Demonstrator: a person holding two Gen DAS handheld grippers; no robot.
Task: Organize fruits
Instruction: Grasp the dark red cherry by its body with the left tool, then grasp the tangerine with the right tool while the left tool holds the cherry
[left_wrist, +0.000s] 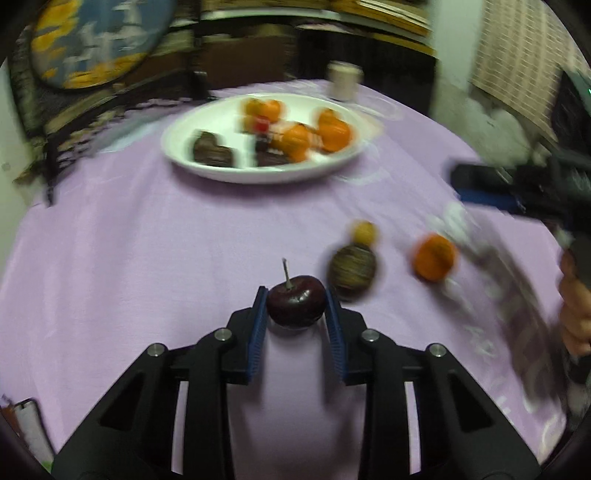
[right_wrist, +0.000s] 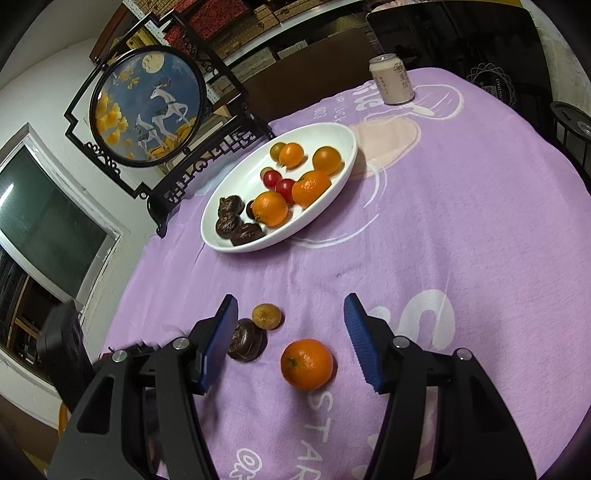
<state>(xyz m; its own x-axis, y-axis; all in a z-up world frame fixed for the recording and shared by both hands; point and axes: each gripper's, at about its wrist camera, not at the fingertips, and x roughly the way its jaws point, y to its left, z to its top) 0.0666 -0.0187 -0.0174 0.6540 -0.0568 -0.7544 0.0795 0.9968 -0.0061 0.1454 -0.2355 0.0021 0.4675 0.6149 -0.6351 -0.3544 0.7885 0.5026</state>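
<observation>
My left gripper (left_wrist: 295, 301) is shut on a dark red cherry (left_wrist: 296, 301) with its stem up, above the purple cloth. On the cloth to its right lie a dark wrinkled fruit (left_wrist: 351, 273), a small yellow fruit (left_wrist: 364, 232) and a mandarin (left_wrist: 433, 257). My right gripper (right_wrist: 291, 332) is open, with the mandarin (right_wrist: 306, 364) between its fingers; the dark fruit (right_wrist: 245, 339) and the small yellow fruit (right_wrist: 266, 316) sit by its left finger. A white plate (left_wrist: 177, 136) (right_wrist: 343, 136) farther back holds several mandarins, cherry tomatoes and dark fruits.
A drink can (right_wrist: 391, 79) stands at the far edge of the table. A round framed picture on a black stand (right_wrist: 147, 107) stands left of the plate. The right gripper and the hand holding it (left_wrist: 517, 192) show at the right in the left wrist view.
</observation>
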